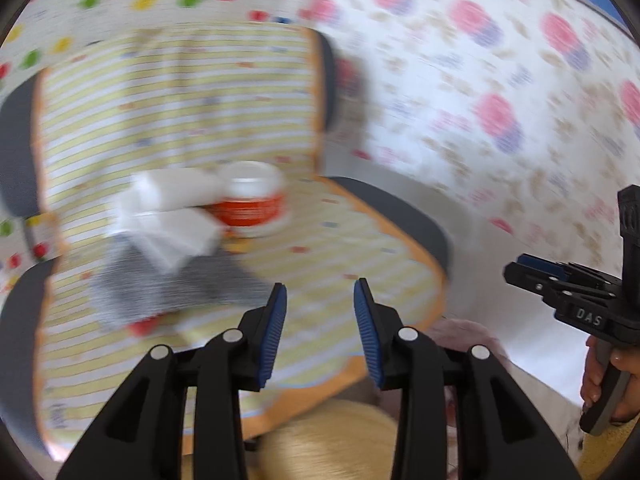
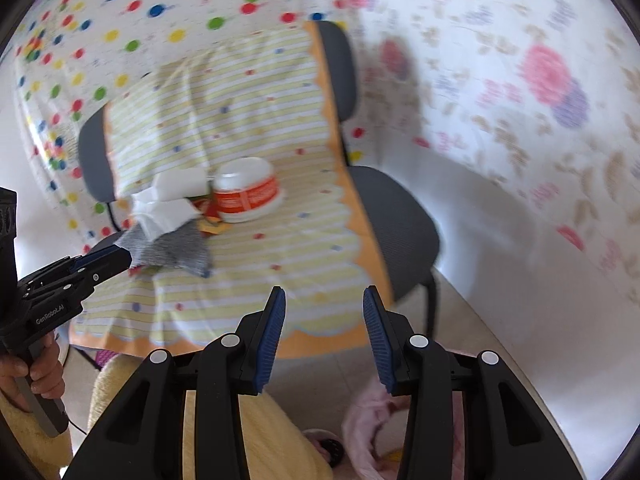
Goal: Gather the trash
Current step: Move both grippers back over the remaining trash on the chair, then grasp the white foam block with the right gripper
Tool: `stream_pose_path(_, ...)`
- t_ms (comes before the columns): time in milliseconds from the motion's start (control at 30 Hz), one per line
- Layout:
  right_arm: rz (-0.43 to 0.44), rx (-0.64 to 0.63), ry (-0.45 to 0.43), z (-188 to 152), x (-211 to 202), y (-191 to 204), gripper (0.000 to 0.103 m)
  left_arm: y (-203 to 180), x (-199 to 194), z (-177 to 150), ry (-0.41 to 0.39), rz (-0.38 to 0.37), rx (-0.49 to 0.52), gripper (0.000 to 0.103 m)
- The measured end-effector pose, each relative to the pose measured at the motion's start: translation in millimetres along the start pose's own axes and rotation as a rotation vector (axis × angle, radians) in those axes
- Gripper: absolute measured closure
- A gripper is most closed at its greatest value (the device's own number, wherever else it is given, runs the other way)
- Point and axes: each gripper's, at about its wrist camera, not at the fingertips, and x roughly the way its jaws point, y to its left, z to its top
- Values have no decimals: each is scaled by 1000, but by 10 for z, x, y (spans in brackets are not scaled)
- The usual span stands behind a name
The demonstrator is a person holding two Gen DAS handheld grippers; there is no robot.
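A pile of trash lies on a chair seat covered with a yellow striped cloth (image 2: 280,248): an orange and white round tub (image 2: 246,192), crumpled white tissue (image 2: 166,210), a grey striped wrapper (image 2: 172,250) and small colourful scraps (image 2: 210,224). The same tub (image 1: 250,198), tissue (image 1: 172,220) and grey wrapper (image 1: 168,284) show blurred in the left wrist view. My left gripper (image 1: 320,304) is open and empty, above the seat's front. My right gripper (image 2: 324,312) is open and empty, over the seat's front edge.
The grey chair (image 2: 400,216) stands against a dotted cloth (image 2: 120,20) and a flowered cloth (image 2: 520,100). A pink bag (image 2: 372,432) lies on the floor below. The other gripper shows at each view's edge, on the right in the left wrist view (image 1: 520,270) and on the left in the right wrist view (image 2: 116,258).
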Motion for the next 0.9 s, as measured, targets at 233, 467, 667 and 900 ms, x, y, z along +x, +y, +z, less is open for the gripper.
stream_pose_path(233, 125, -143, 18, 422, 477, 785, 52, 931, -303, 21, -33, 236, -138, 38)
stream_pose_path(467, 219, -220, 36, 793, 1012, 1445, 43, 1603, -317, 77, -23, 387, -216, 32)
stream_pose_path(667, 261, -245, 41, 1039, 1448, 1883, 42, 1942, -115, 122, 3, 437, -252, 32)
stream_pose_path(900, 258, -215, 72, 1234, 2002, 2295, 43, 2123, 108, 139, 32, 418, -289, 32)
